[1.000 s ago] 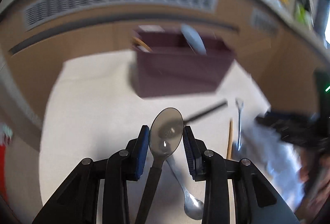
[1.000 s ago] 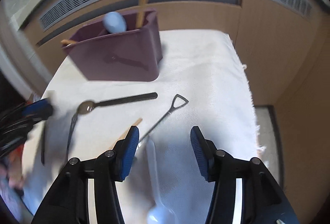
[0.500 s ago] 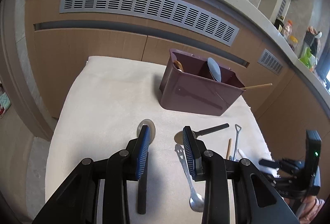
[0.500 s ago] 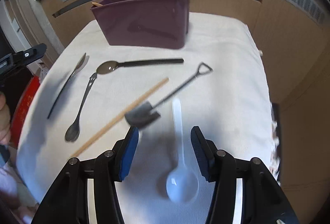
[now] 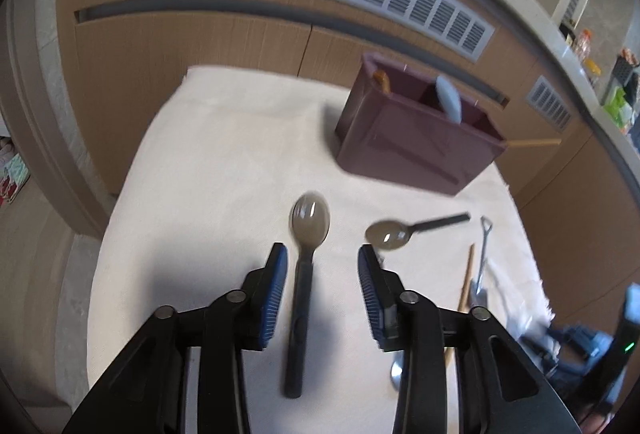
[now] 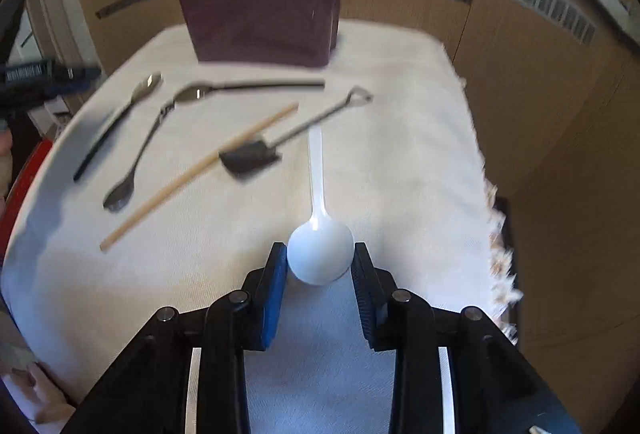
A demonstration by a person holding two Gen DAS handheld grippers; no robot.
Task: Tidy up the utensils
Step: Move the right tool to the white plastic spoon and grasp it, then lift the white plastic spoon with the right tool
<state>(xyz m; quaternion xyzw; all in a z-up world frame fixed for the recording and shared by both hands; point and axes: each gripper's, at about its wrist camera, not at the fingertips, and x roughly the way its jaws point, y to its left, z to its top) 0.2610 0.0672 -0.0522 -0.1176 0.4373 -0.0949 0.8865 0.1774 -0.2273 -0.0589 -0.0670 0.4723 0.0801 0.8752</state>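
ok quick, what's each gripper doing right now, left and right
Left gripper: open, jaws just widened astride the dark-handled grey spoon lying on the cloth.
Right gripper: jaws closing onto the white plastic spoon's bowl.

The metal spoon is mostly hidden behind the left gripper's finger. The caddy and its contents are blurred in the right view; the pale thing in it is perhaps a spoon bowl.

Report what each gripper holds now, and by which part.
The left gripper holds nothing; the dark spoon lies untouched between its open jaws. The right gripper has just been closing around the white spoon at its bowl.
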